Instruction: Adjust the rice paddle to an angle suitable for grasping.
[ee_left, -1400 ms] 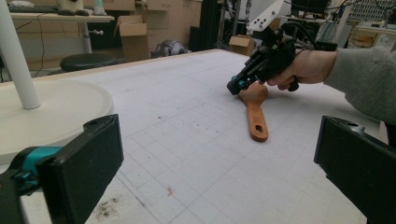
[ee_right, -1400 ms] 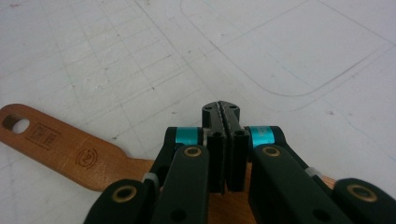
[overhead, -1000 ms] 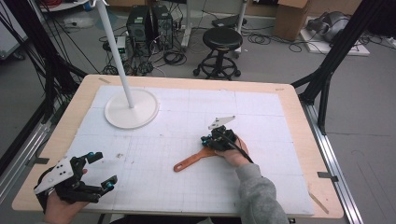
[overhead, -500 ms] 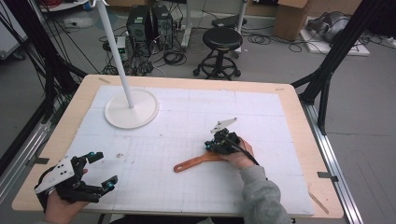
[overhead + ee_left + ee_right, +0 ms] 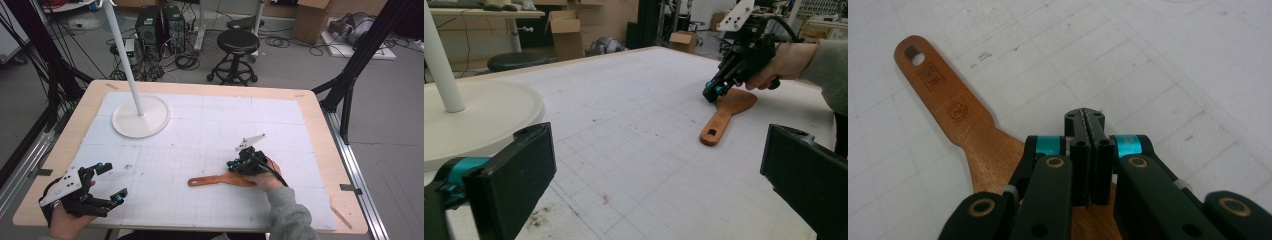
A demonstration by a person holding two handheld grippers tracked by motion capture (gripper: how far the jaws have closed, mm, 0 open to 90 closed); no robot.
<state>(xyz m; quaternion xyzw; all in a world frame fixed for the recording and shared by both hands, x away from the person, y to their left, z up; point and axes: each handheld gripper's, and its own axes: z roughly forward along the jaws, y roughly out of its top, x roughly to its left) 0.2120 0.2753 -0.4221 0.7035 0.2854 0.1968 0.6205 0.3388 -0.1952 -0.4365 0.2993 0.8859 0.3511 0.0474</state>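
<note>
The wooden spatula (image 5: pixel 965 127) carries two marks burned into its handle, a small boxed stamp just below the hanging hole and a round emblem farther down, but neither is sharp enough to read. It lies flat on the white gridded mat (image 5: pixel 200 145), toward the near right part of it, handle pointing left. The right gripper (image 5: pixel 239 163) sits over its broad end with both black jaws pressed together and nothing between them; the wood lies under the jaws, and I cannot tell whether they touch it. The left gripper (image 5: pixel 107 182) is held at the near left corner, jaws spread wide and empty, well apart from the spatula. The mat is scuffed and speckled with dark crumbs, and covers a pale wooden table (image 5: pixel 320 125). A white lamp stand (image 5: pixel 140 117) with a round base stands on the far left of the mat. Beyond the table are a black stool (image 5: pixel 239 45), computer towers (image 5: pixel 160 25), loose cables on a grey floor and cardboard boxes (image 5: pixel 310 20).
</note>
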